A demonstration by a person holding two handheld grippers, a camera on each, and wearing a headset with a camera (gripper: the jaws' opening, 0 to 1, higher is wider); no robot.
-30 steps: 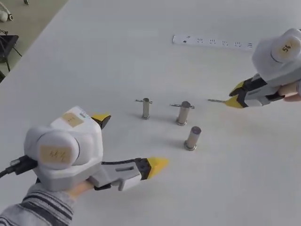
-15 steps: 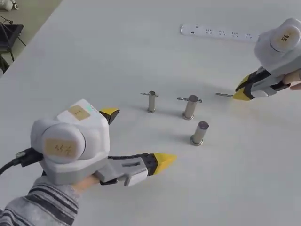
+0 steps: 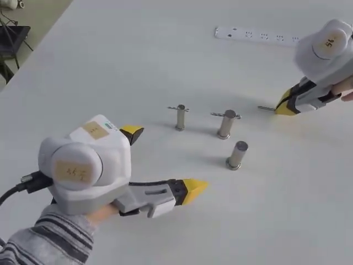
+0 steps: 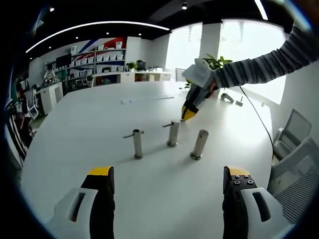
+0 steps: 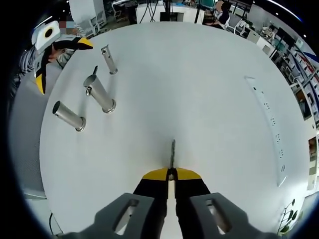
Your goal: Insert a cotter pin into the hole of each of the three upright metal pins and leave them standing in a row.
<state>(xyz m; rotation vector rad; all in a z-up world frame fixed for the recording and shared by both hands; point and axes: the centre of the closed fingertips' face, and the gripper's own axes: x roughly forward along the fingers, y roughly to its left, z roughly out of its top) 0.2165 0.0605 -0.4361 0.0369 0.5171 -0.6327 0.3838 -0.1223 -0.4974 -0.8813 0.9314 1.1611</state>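
Note:
Three short metal pins stand upright on the white table. The left pin point(image 3: 180, 117) and the middle pin point(image 3: 226, 124) each have a cotter pin through the top. The nearest pin point(image 3: 237, 155) has none. My right gripper point(image 3: 283, 108) hovers to the right of the pins, shut on a cotter pin point(image 3: 266, 108) that sticks out of its tips toward them; the same cotter pin point(image 5: 172, 149) juts ahead of the closed jaws in the right gripper view. My left gripper point(image 3: 165, 160) is open near the front left, well short of the pins point(image 4: 199, 144).
A white power strip point(image 3: 256, 36) lies on the table at the back right. The table's left edge point(image 3: 38, 49) runs along the floor side. In the right gripper view, chairs and desks stand beyond the far table edge point(image 5: 164, 22).
The head camera has shifted a little. My right gripper, with the cotter pin in it, has drawn slightly up and right, away from the pins. The left gripper stays open in place.

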